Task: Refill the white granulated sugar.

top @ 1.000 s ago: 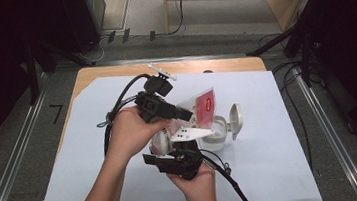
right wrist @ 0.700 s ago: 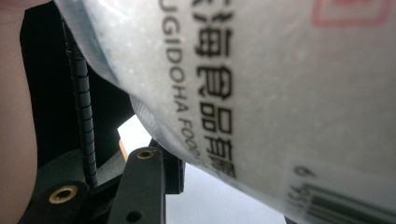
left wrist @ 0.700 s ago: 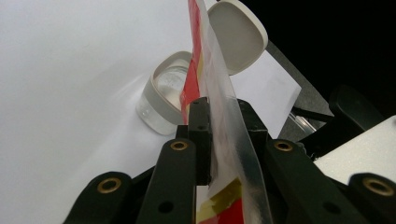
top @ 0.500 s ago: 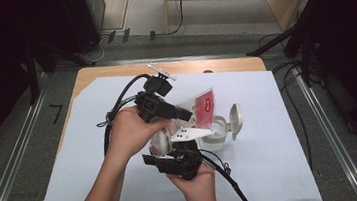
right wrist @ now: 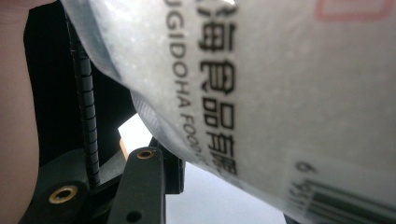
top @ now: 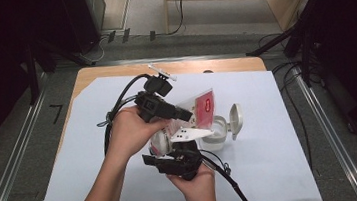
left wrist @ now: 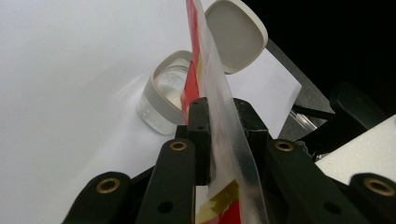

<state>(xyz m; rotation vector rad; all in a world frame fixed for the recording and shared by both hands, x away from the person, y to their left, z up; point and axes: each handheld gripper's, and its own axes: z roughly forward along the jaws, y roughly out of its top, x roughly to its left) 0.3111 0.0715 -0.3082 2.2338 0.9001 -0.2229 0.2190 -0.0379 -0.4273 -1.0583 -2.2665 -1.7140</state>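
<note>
A clear and red pouch point(top: 202, 107) of white grains hangs tilted over a clear container point(top: 216, 132) whose white lid point(top: 235, 119) stands open. My left gripper point(top: 185, 115) is shut on the pouch's upper edge. In the left gripper view the jaws point(left wrist: 220, 140) pinch the thin pouch point(left wrist: 219, 93), with the container point(left wrist: 161, 100) and its lid point(left wrist: 236, 32) beyond. My right gripper point(top: 171, 149) holds the pouch's lower end from the near side. In the right gripper view the printed pouch point(right wrist: 280, 84) lies across the jaws, one finger point(right wrist: 144, 182) touches it and the other is hidden behind it.
A white sheet point(top: 283, 160) covers most of the wooden table point(top: 113, 72). Black cables point(top: 117, 107) trail from both grippers across the sheet. Dark equipment and metal rails point(top: 17, 162) flank the table.
</note>
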